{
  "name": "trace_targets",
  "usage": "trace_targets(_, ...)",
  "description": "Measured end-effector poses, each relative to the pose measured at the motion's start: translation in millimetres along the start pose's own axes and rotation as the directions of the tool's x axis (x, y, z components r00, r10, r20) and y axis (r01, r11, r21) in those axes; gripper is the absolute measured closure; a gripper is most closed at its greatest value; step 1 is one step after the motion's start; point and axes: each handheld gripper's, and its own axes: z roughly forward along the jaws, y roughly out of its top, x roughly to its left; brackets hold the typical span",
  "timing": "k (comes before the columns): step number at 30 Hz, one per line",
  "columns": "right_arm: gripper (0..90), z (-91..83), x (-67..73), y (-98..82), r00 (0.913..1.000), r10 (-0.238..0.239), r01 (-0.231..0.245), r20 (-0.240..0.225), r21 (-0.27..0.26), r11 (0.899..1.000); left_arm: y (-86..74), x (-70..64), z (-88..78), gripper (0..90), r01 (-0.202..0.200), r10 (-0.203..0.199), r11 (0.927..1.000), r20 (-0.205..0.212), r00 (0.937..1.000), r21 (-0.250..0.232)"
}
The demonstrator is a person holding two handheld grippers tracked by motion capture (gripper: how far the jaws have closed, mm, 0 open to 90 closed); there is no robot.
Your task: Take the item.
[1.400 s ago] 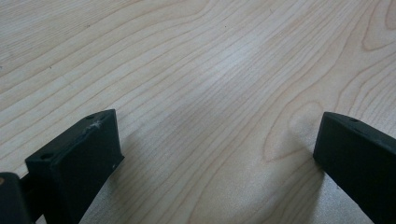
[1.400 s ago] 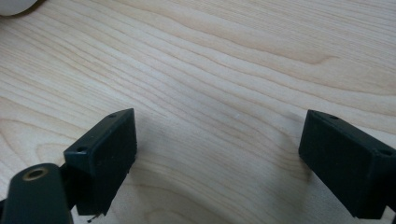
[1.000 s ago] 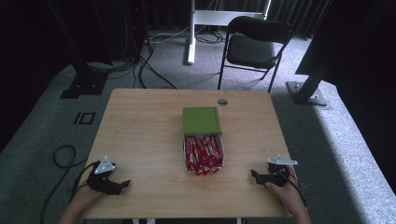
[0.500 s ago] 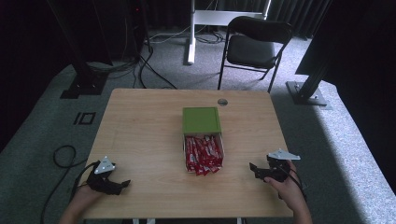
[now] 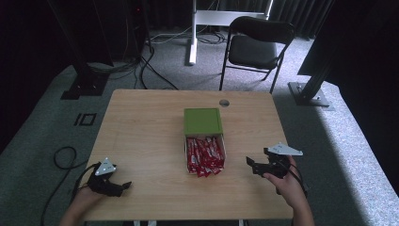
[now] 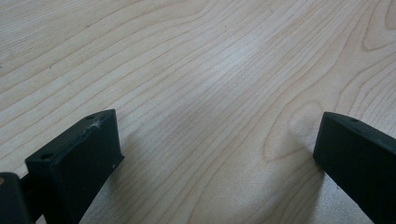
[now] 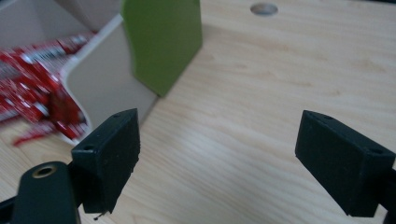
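Note:
An open cardboard box full of red snack packets sits mid-table, its green lid folded back on the far side. My right gripper hovers to the right of the box, lifted off the table, jaws open and empty. In the right gripper view the box wall, the green lid and the red packets lie ahead to the left. My left gripper rests near the front left table edge, open, with bare wood between its jaws.
A grommet hole sits near the table's far edge, also seen as the hole in the right gripper view. Behind the table stand a black chair, a white stand and floor cables. A dark post base is at the right.
My right gripper has risen off the table and shifted a little left toward the box. The left gripper has stayed put.

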Motion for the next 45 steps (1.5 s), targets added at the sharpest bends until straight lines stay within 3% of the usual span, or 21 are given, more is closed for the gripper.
trace_targets(8,14.2,1.0,23.1,27.5,0.9978,-0.045,0.043,-0.048,-0.044,0.998,0.0,0.0,0.0,1.6,0.000,0.000,1.0000,0.000,1.0000,0.000)
trace_targets(15,14.3,10.3,42.8,42.7,0.9937,-0.067,0.062,-0.090,-0.052,0.997,0.0,0.0,0.0,1.6,0.000,0.000,1.0000,0.000,1.0000,-0.001)
trace_targets(23,14.3,21.4,59.6,50.3,0.9881,-0.093,0.088,-0.123,-0.047,0.995,0.0,0.0,0.1,1.6,0.000,0.000,1.0000,0.000,1.0000,-0.001)
trace_targets(32,14.3,38.8,86.1,61.8,0.9741,-0.138,0.133,-0.179,-0.041,0.990,0.0,0.0,0.1,1.6,0.001,-0.001,1.0000,0.000,1.0000,-0.001)
trace_targets(41,15.8,57.6,104.9,66.4,0.9657,-0.151,0.149,-0.212,-0.024,0.989,0.0,0.0,0.0,1.6,0.000,0.000,1.0000,0.000,1.0000,0.000)
trace_targets(45,17.8,64.5,109.5,66.9,0.9660,-0.147,0.148,-0.213,-0.015,0.989,0.0,0.1,0.0,1.6,-0.001,0.001,1.0000,-0.001,1.0000,-0.001)
